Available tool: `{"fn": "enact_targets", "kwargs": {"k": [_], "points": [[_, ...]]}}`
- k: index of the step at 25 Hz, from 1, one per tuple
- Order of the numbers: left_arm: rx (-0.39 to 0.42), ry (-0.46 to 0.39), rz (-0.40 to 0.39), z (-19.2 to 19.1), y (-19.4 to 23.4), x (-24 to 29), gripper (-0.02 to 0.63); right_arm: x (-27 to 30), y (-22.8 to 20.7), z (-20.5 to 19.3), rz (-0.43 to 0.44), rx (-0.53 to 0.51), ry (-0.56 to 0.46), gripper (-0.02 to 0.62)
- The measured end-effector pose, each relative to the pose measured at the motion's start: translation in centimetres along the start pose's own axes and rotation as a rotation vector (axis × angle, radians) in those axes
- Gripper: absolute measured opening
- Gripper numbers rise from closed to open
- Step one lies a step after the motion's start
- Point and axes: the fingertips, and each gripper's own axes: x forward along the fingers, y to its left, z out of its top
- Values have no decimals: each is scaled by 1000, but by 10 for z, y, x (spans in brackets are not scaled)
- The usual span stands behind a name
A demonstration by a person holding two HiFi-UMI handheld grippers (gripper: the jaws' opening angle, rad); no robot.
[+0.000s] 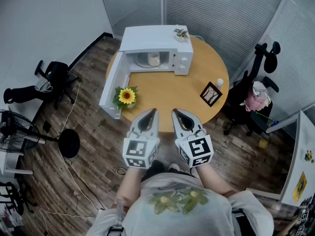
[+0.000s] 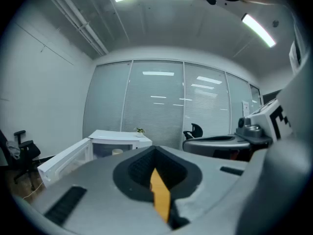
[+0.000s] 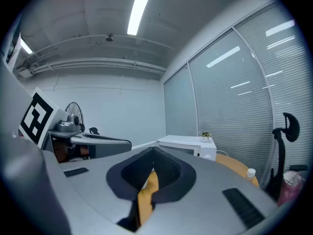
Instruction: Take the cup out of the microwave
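The pale round cup [image 1: 154,59] is being kept inside the open white box-shaped microwave [image 1: 147,36], in the upper middle of the frame. The left gripper [image 1: 152,113] and right gripper [image 1: 177,113] are being held closed and empty, well below it. The left is being judged nearer, almost directly in line.

The head camera sits above the person and looks steeply down on the round table [image 1: 167,90], with the microwave [image 1: 155,38] at its far side and the left gripper [image 1: 153,111] and right gripper [image 1: 176,111] side by side at its near edge. Each gripper camera rides low behind its own fingers [image 2: 93,175] and looks almost level along them, well back from the microwave. The left gripper view has it left of centre, the right gripper view right of centre. All three views share the microwave and the small plant [image 1: 181,33] on top; each gripper view also catches the other gripper at one side
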Motion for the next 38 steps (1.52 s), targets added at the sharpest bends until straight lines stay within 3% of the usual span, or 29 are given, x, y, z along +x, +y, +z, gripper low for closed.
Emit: {"fn": "enact_targets", "kwargs": {"k": [7, 19, 26, 31, 38], "points": [[-9, 13, -21, -6, 14, 12, 3, 21, 0, -2, 3, -5, -9, 18], [-23, 33, -66, -12, 55, 36, 3, 65, -14, -5, -48, 89, -6, 26], [-26, 36, -101, -13, 74, 42, 3, 77, -15, 6, -95, 95, -50, 246], [-29, 47, -118, -22, 82, 46, 3, 83, -22, -2, -138, 103, -31, 256], [-50, 84, -116, -36, 86, 42, 3, 93, -23, -19, -118, 129, 41, 256]]}}
